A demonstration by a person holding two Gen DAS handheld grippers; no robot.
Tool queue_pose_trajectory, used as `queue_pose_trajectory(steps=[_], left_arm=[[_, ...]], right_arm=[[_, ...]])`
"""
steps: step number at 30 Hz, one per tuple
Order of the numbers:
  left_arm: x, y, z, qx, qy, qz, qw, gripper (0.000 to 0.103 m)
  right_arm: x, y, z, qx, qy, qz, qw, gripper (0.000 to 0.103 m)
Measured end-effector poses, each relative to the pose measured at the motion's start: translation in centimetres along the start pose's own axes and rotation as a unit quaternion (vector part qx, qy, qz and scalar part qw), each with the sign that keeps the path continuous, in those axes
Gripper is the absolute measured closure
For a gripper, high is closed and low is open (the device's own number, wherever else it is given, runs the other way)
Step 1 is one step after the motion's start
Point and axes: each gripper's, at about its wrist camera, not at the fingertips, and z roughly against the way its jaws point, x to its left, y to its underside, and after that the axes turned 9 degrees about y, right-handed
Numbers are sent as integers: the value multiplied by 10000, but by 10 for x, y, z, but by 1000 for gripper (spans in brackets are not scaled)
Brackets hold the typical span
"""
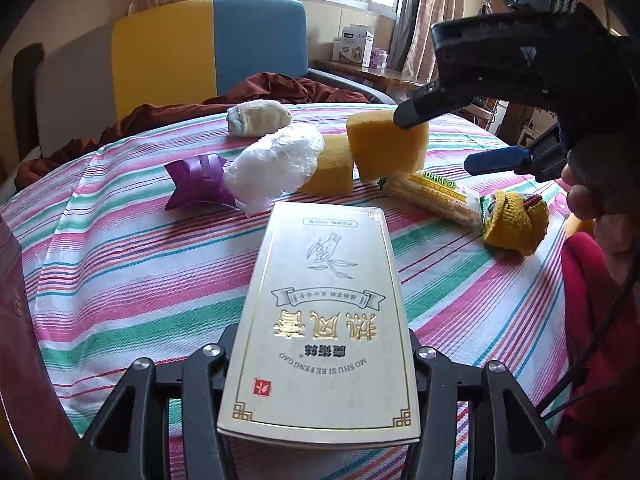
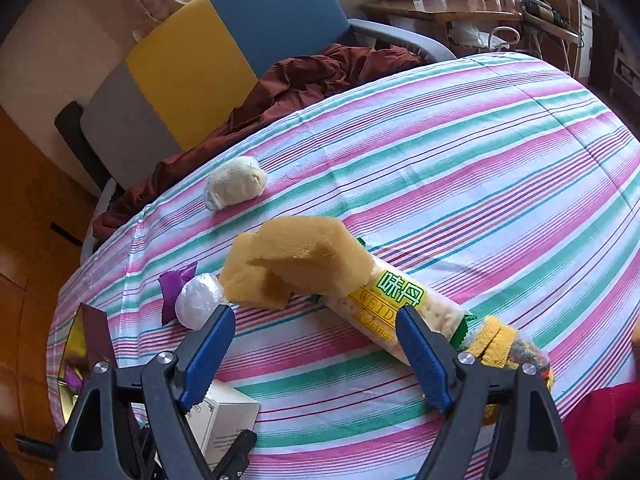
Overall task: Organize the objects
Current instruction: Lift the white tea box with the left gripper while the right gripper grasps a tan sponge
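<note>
My left gripper is shut on a cream box with gold lettering, which hides its fingertips and juts out over the striped tablecloth. Beyond the box lie a purple wrapper, a white plastic bundle, two yellow sponges, a cracker packet and a yellow knitted roll. My right gripper stands open above the cloth, nothing between its blue fingers. The sponges and cracker packet sit just ahead of it.
A cream rolled sock lies near the table's far edge. Behind stand a yellow and blue chair with brown cloth. A dark red box is at the left. A hand holds the right gripper.
</note>
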Motion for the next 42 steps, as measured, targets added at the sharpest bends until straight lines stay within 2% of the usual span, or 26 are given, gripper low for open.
queue_pose_trajectory(steps=[6,11,16,22,23,24,25,26,27,30,34,37,42], left_arm=[[1,1,0,-9,27,18,10000,51],[2,0,0,-17,85,61,9999,51],[4,0,0,-20,153,111,9998,51],[5,0,0,-13,201,141,9997,51],[5,0,0,-14,209,146,9997,51],[6,0,0,-15,215,150,9997,51],[5,0,0,-14,217,151,9996,51],[6,0,0,-15,218,150,9996,51],[6,0,0,-16,221,152,9996,51],[5,0,0,-18,220,149,9996,51],[5,0,0,-16,200,130,9997,51],[4,1,1,-14,183,114,9998,51],[3,1,1,-9,149,86,9999,50]], right_arm=[[1,2,-2,63,285,84,9995,19],[17,-6,0,21,733,651,9952,19],[46,-25,-13,-66,1150,1593,9805,19],[65,-36,-38,-11,1489,2246,9630,19],[66,-35,-40,-17,1547,2312,9605,22],[67,-34,-41,-29,1602,2362,9584,40],[67,-32,-41,-6,1607,2373,9580,49],[67,-28,-39,-3,1586,2368,9585,52],[65,-24,-33,-69,1563,2346,9594,60],[50,-13,-12,-217,1042,1890,9762,69],[36,7,-4,-114,494,1482,9877,70],[37,8,-1,-146,438,1398,9891,70],[34,10,-20,324,566,1404,9879,70]])
